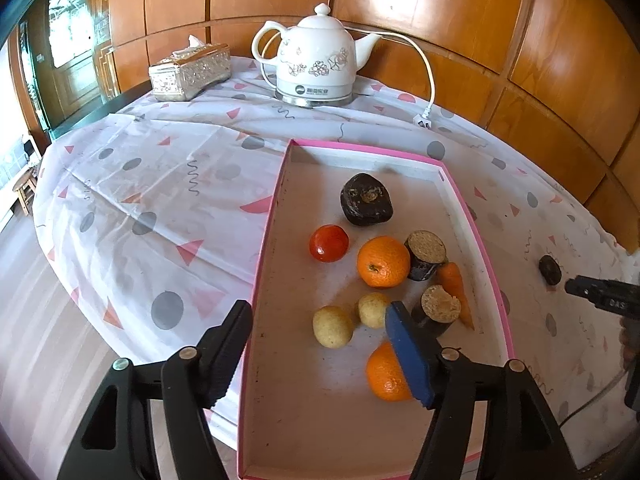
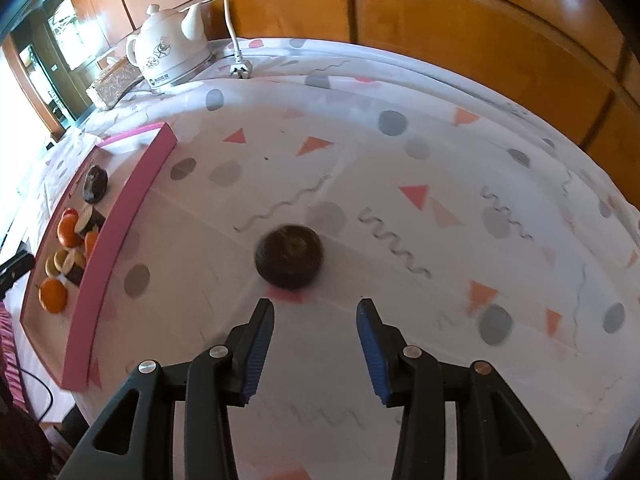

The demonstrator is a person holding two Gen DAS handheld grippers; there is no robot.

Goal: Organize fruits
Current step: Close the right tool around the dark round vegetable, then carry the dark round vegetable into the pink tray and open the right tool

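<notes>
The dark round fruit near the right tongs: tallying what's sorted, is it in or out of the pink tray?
Out: the dark round fruit lies on the tablecloth, beyond the pink tray.

oranges [image 1: 383, 261] 2 | potatoes [image 1: 332, 326] 2 | tomato [image 1: 329, 243] 1 | carrot [image 1: 456, 285] 1 | teapot [image 1: 318, 60] 1

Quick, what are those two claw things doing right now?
Left gripper: open, empty, over the pink tray.
Right gripper: open, empty, near the dark fruit.

I work in a home dining room: a bench [image 1: 132, 184] under a patterned cloth, a floral ceramic kettle [image 1: 320, 62], a tissue box [image 1: 190, 72], glossy wood-panelled walls [image 1: 500, 20] and a wooden door [image 1: 72, 60] behind.
</notes>
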